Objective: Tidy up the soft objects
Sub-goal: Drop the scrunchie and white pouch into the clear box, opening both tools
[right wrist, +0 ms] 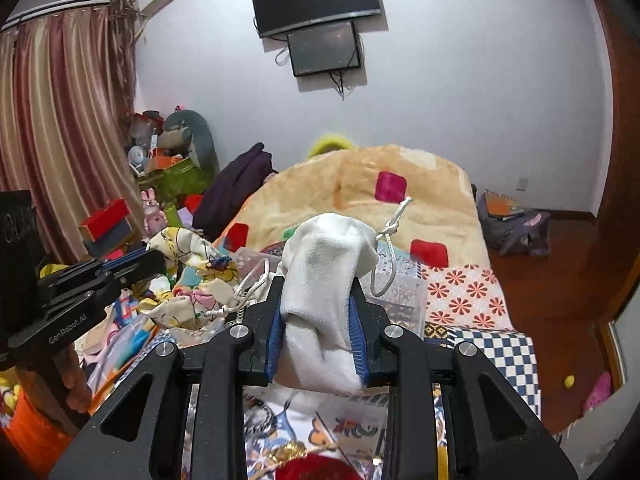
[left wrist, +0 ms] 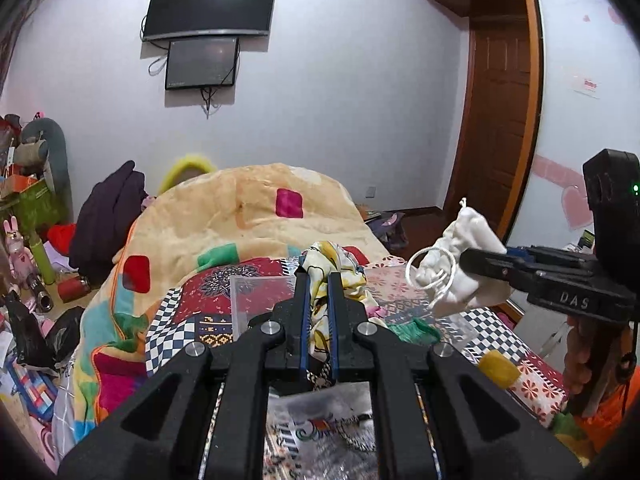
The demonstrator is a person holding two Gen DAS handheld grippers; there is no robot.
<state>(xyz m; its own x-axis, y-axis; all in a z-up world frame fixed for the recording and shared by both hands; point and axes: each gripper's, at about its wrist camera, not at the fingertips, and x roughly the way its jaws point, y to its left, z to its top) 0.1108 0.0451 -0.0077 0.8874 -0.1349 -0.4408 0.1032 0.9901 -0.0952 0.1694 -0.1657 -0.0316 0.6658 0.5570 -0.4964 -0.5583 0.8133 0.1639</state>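
Note:
My left gripper (left wrist: pixel 319 280) is shut on a yellow cartoon-print cloth (left wrist: pixel 334 264) and holds it above the bed; the same cloth shows in the right wrist view (right wrist: pixel 192 256), held by the left gripper (right wrist: pixel 154 262). My right gripper (right wrist: pixel 316 288) is shut on a white drawstring pouch (right wrist: pixel 324 264) with a white cord (right wrist: pixel 390 232). In the left wrist view the pouch (left wrist: pixel 460 256) hangs from the right gripper (left wrist: pixel 466 258) to the right of the cloth.
The bed has a patterned sheet (right wrist: pixel 468 292) and a beige blanket with coloured squares (left wrist: pixel 248 216). A clear plastic box (left wrist: pixel 260 292) lies on the bed. Clutter and boxes (right wrist: pixel 160 168) stand left of the bed. A backpack (right wrist: pixel 512 224) lies on the floor.

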